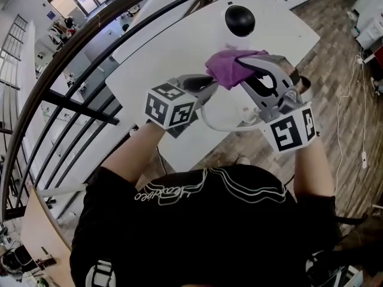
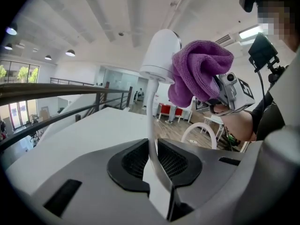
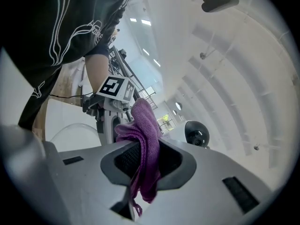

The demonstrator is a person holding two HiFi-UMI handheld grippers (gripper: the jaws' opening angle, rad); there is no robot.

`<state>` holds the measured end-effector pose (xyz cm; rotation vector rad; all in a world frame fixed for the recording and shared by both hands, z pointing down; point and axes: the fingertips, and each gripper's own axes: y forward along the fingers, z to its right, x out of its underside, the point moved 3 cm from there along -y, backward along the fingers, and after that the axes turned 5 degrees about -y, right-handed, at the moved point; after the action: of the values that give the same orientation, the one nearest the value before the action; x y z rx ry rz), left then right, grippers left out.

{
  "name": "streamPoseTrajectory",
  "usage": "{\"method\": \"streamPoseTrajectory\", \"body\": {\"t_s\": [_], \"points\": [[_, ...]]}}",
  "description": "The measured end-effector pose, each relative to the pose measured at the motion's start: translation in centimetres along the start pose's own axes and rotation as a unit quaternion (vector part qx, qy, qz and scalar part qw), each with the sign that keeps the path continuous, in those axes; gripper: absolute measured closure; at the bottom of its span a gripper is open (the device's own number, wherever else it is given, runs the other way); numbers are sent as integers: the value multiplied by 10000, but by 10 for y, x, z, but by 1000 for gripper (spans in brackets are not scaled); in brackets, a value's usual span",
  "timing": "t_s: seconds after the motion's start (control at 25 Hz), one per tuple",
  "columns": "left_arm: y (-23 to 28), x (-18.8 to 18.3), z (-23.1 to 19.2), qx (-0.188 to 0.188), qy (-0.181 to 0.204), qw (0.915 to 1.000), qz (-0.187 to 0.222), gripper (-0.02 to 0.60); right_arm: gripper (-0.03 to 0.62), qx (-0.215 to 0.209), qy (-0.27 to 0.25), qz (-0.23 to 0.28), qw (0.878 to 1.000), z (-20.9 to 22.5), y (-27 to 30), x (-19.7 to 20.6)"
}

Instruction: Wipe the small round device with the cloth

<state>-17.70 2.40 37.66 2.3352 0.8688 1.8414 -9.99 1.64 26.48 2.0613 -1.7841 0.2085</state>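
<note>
Left gripper (image 2: 157, 162): jaws clenched on the thin white stem (image 2: 151, 121) of the round device (image 2: 161, 55). The stem runs straight up from between the jaws to the device's white, dome-shaped head.

Right gripper (image 3: 143, 159): jaws grasping the cloth (image 3: 143, 139). It is purple and bunched, with a fold and a loose thread hanging out below the jaws.

Cloth against the round device: in the left gripper view the wad presses on the right side of the device's head, touching it, with the right gripper just behind the wad. In the head view the cloth covers the device, so the head cannot be seen there.

Both grippers are held up off the tabletop (image 1: 179, 58), so the round device is in the air, not resting on it.

Below the round device, a white loop (image 1: 216, 124); cannot tell whether it joins the stem.

Beyond the round device, well apart from it, a black-domed camera (image 1: 240, 20) stands on the white tabletop near its far edge.

Left of the round device, past the tabletop edge, a dark railing (image 1: 72, 103). To its right, wooden floor (image 1: 335, 70)
</note>
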Motion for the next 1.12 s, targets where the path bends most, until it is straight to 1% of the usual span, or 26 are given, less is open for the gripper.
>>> {"method": "streamPoseTrajectory", "body": {"t_s": [0.12,0.24,0.32,0.4,0.52,0.6,0.68,0.76,0.88,0.96,1.0,1.12], "points": [[-1,0,3,-8,-33,10000,46,520,528,-141,112,63,9998,-6,-6,-2],[-1,2,7,-54,43,10000,-10,520,528,-216,426,402,9980,-8,-17,-8],[0,0,7,-86,67,9999,-41,520,527,-186,527,596,9967,-4,-24,-11],[1,0,9,-132,62,9999,-69,520,527,-122,575,656,9961,-2,-33,-11],[1,0,11,-232,110,9996,-141,520,528,-4,941,831,9921,1,-46,-6],[1,-1,10,-272,141,9994,-188,520,528,1,1126,881,9897,0,-48,-2],[1,0,8,-263,149,9993,-213,520,527,3,1094,846,9904,0,-47,2],[2,1,6,-222,177,9993,-229,520,528,108,1102,789,9907,3,-48,5],[2,2,2,-132,336,9989,-306,518,528,343,1380,587,9881,8,-49,8],[3,1,1,33,458,9984,-331,515,528,454,1669,407,9841,10,-49,7],[3,0,0,152,446,9984,-325,514,528,542,1816,334,9813,12,-48,5],[-2,-1,-6,475,225,9981,-332,512,528,973,2026,84,9744,23,-39,-7]]}}
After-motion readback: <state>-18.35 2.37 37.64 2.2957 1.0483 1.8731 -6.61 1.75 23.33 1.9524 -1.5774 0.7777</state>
